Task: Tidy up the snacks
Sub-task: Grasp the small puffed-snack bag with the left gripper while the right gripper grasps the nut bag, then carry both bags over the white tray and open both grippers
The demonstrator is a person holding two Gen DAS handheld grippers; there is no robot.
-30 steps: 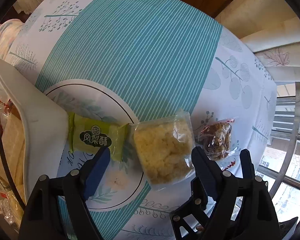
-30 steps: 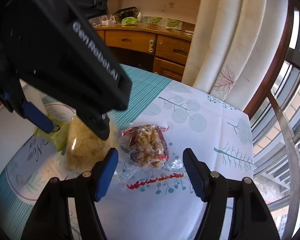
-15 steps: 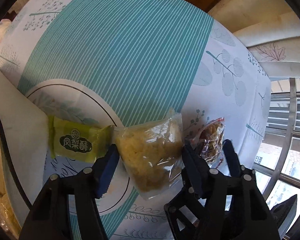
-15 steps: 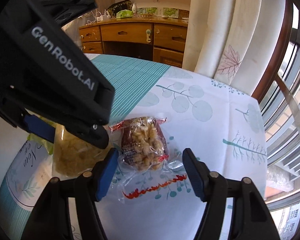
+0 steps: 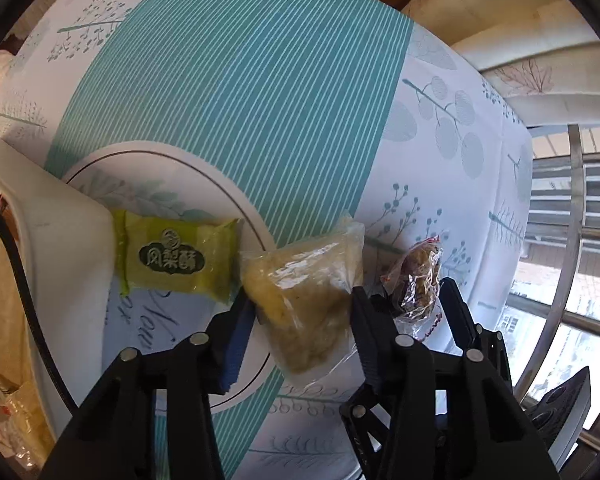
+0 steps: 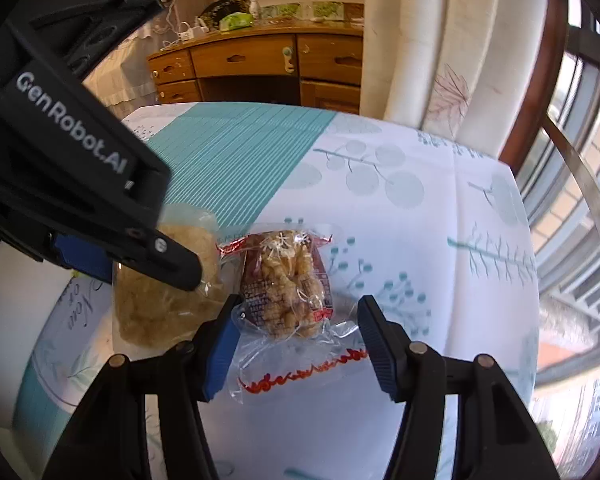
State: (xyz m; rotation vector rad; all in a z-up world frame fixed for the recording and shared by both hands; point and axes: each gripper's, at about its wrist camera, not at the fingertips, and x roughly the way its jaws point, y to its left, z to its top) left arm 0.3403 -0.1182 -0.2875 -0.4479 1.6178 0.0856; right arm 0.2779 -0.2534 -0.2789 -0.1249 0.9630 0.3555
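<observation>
A clear bag of yellow crumbly snack [image 5: 300, 288] lies on the tablecloth [image 5: 240, 100]. My left gripper [image 5: 300, 304] straddles it with jaws closing, and both pads press its sides so it bunches up. Right of it lies a red-printed clear packet of brown puffed snack [image 6: 284, 284]. It sits between the jaws of my right gripper [image 6: 300, 308], which have narrowed. The left blue pad touches the wrapper edge and the right pad stands just off it. A green packet [image 5: 176, 256] lies left of the yellow bag.
A white bin [image 5: 60, 260] with several wrapped snacks stands at the left, against the green packet. A wooden dresser [image 6: 260, 60] and a curtain [image 6: 440, 40] are beyond the table. The table edge and a window railing [image 5: 560, 240] are close on the right.
The left jaws have narrowed from wide apart onto the yellow bag, which has bunched up. The right jaws have narrowed a little around the brown packet, and that view has rolled slightly.
</observation>
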